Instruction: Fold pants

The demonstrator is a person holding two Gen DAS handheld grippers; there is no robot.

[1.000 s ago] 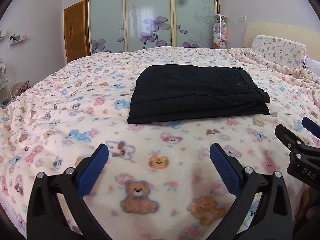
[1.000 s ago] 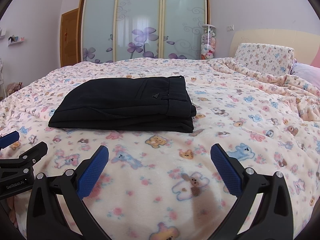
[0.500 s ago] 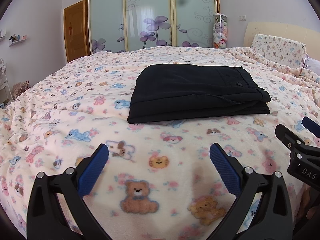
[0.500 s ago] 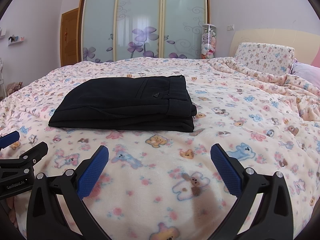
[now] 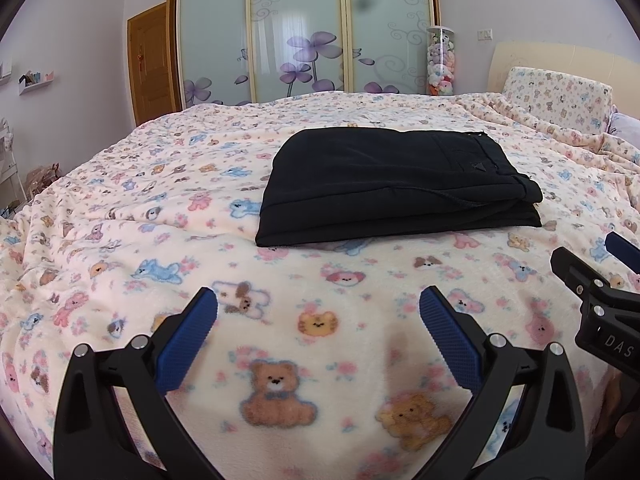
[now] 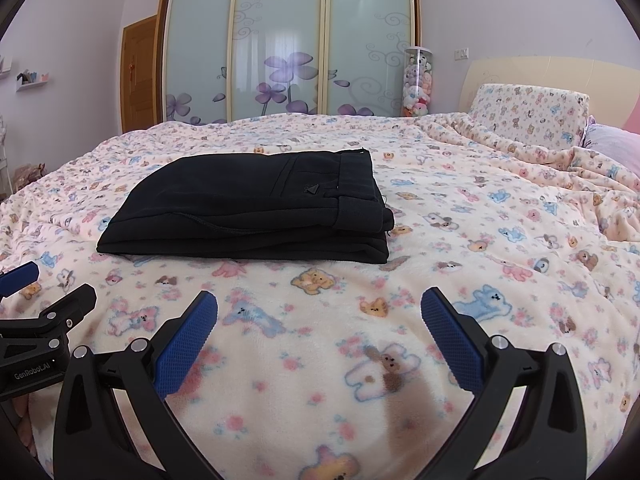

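Black pants [image 5: 392, 184] lie folded into a flat rectangle on the bed, waistband to the right; they also show in the right wrist view [image 6: 256, 208]. My left gripper [image 5: 318, 320] is open and empty, hovering above the blanket well short of the pants. My right gripper [image 6: 319, 320] is open and empty too, near the front edge, to the right of the left one. Part of the right gripper shows at the right edge of the left wrist view [image 5: 600, 300].
The bed is covered by a pink teddy-bear blanket [image 5: 140, 220], rumpled at the right near a matching pillow [image 6: 528, 116]. A mirrored wardrobe [image 5: 300, 28], a door [image 5: 150, 64] and a tube of plush toys [image 5: 440, 60] stand beyond the bed.
Both grippers have drawn back very slightly from the pants. Their jaws stay open, and the pants have not moved.
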